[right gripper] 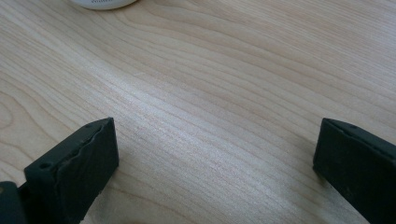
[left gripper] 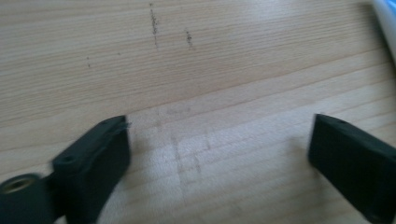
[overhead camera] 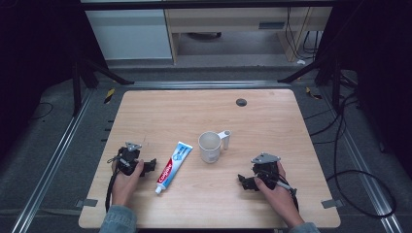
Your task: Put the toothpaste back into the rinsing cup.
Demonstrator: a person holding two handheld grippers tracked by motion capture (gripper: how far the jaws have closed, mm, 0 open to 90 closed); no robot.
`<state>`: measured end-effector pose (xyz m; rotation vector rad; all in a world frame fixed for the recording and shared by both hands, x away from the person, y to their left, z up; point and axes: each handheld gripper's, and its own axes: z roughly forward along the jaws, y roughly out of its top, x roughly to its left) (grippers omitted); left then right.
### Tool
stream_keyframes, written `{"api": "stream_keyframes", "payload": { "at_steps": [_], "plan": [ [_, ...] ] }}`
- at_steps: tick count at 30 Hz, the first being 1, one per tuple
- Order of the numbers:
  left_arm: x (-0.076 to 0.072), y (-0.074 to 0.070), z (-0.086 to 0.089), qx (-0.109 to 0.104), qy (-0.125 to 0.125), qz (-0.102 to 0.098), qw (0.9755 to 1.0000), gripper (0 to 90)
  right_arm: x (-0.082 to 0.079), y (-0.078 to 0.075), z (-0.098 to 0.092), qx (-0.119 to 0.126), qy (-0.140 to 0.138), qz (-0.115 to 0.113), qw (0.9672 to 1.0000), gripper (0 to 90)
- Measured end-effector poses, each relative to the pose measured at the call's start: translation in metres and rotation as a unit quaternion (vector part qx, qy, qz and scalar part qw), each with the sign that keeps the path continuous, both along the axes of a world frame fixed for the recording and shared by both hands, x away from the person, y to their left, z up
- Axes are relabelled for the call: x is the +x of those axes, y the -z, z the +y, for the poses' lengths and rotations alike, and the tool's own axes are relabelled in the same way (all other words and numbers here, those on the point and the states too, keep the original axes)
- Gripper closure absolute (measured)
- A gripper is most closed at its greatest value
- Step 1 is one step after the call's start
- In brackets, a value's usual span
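Observation:
A toothpaste tube [overhead camera: 172, 166] lies on the wooden table [overhead camera: 262, 111], white cap toward the front, and a sliver of it [left gripper: 386, 21] reaches the top right of the left gripper view. Just right of it stands a white mug [overhead camera: 210, 146] with its handle to the right; its base [right gripper: 103, 3] edges the right gripper view. My left gripper [overhead camera: 151, 165] rests low left of the tube, jaws wide apart over bare wood [left gripper: 219, 140]. My right gripper [overhead camera: 243, 182] sits front right of the mug, also open with nothing between its jaws [right gripper: 217, 149].
A small dark grommet [overhead camera: 241, 102] is set in the table near its far edge. Dark pencil-like marks [left gripper: 154, 25] streak the wood ahead of the left gripper. Cables [overhead camera: 340, 160] trail on the floor to the right of the table.

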<state>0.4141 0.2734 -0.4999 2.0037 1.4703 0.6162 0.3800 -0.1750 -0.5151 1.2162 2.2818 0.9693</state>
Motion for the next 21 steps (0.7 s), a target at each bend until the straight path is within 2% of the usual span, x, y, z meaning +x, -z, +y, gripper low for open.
{"api": "stream_keyframes", "payload": {
  "at_steps": [5, 6, 9, 14, 21],
  "plan": [
    [-0.009, -0.011, -0.012, 0.015, 0.025, -0.008, 0.9996, 5.3, 0.0, 0.0, 0.0, 0.0, 0.0, 0.0, 1.0, 0.3],
    [-0.012, -0.017, -0.015, 0.02, 0.03, -0.014, 0.9993, 5.3, 0.0, 0.0, 0.0, 0.0, 0.0, 0.0, 1.0, 0.3],
    [-0.017, -0.029, -0.018, 0.014, 0.038, -0.023, 0.9989, 5.6, 0.0, 0.0, 0.0, 0.0, 0.0, 0.0, 1.0, 0.3],
    [-0.021, -0.044, -0.025, 0.018, 0.054, -0.029, 0.9979, 6.7, 0.0, 0.0, 0.0, 0.0, 0.0, 0.0, 1.0, 0.3],
    [-0.023, -0.063, -0.038, 0.022, 0.065, -0.012, 0.9976, 9.5, 0.0, 0.0, 0.0, 0.0, 0.0, 0.0, 1.0, 0.3]
  ]
}}
